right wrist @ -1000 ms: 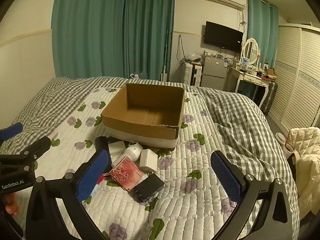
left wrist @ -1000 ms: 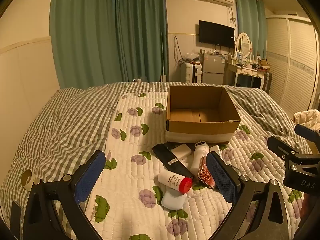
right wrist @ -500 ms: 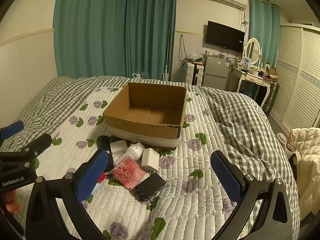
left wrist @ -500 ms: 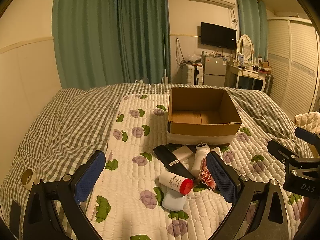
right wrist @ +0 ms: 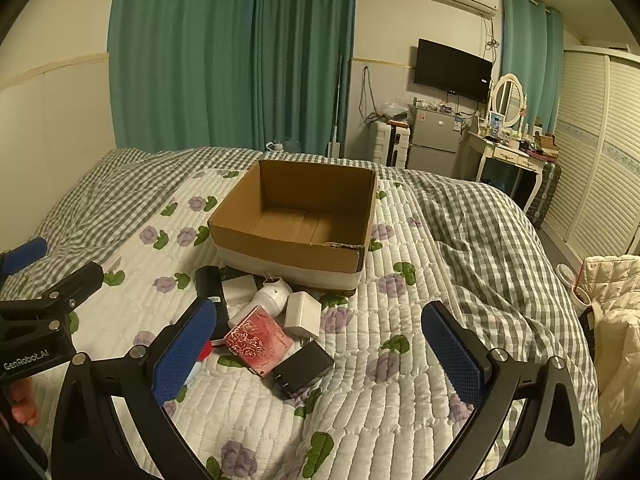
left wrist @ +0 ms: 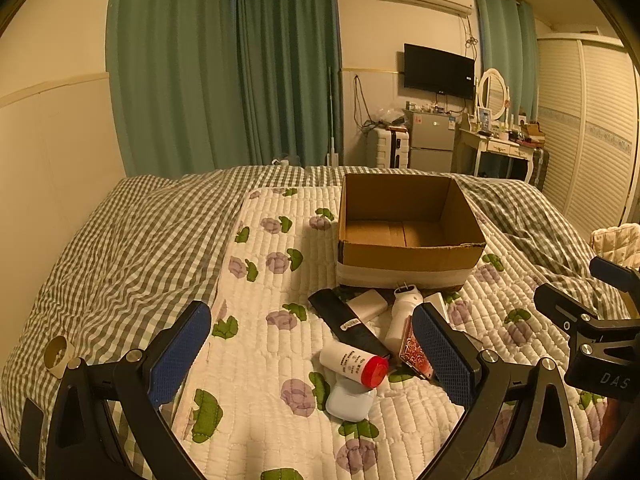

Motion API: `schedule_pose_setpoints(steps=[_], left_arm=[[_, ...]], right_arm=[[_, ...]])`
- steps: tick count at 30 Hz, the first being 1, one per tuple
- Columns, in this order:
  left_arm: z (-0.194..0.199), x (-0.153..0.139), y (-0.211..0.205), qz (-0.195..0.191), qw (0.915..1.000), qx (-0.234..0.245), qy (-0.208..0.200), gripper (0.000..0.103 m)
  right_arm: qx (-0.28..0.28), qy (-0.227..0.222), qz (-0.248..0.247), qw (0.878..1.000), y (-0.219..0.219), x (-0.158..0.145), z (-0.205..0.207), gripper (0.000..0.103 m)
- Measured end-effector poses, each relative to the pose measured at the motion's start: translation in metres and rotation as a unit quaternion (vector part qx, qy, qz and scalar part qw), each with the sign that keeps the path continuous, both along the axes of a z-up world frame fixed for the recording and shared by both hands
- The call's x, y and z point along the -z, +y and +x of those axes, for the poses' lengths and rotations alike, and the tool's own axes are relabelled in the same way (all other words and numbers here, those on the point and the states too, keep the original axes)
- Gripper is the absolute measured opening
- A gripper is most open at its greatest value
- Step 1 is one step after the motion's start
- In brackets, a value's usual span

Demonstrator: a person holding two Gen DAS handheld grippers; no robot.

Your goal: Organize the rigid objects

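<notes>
An open, empty cardboard box (left wrist: 408, 256) (right wrist: 288, 256) stands on the quilted bed. In front of it lies a pile: a white bottle with a red cap (left wrist: 354, 364), a black remote (left wrist: 348, 324) (right wrist: 211, 284), a white power bank (left wrist: 366, 306), a white handheld device (left wrist: 402, 314) (right wrist: 272, 296), a pink rose-patterned box (right wrist: 258, 340), a white charger (right wrist: 303, 314), a black adapter (right wrist: 302, 368) and a pale blue case (left wrist: 347, 403). My left gripper (left wrist: 312, 354) is open above the pile's near left. My right gripper (right wrist: 320, 350) is open over the pile's near side.
The bed has a white flowered quilt (left wrist: 260, 360) over a checked cover (left wrist: 120, 248). A tape roll (left wrist: 58, 356) lies at the left. A cream jacket (right wrist: 616, 320) hangs at the right bed edge. A fridge, dressing table and wardrobe stand beyond.
Both grippers have risen and tilted slightly, so the pile and box sit a little lower in both views. Nothing on the bed has moved.
</notes>
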State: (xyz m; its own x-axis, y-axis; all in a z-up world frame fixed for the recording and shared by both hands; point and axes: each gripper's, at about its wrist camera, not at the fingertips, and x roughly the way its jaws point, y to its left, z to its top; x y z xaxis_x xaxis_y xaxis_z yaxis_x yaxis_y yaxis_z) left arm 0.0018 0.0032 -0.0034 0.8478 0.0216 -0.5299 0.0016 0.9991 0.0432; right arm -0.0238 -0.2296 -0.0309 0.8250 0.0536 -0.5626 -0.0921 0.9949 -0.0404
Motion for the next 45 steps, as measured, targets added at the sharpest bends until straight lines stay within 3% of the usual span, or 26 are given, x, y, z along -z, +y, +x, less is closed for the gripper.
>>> schedule_pose_setpoints(steps=[45], left_arm=[[-0.0009,-0.003,-0.0012,-0.002,1.0,-0.002,-0.003,0.102]], right_arm=[[-0.007,-0.001,-0.005,1.0,0.0016,-0.0013,-0.0025,0.103]])
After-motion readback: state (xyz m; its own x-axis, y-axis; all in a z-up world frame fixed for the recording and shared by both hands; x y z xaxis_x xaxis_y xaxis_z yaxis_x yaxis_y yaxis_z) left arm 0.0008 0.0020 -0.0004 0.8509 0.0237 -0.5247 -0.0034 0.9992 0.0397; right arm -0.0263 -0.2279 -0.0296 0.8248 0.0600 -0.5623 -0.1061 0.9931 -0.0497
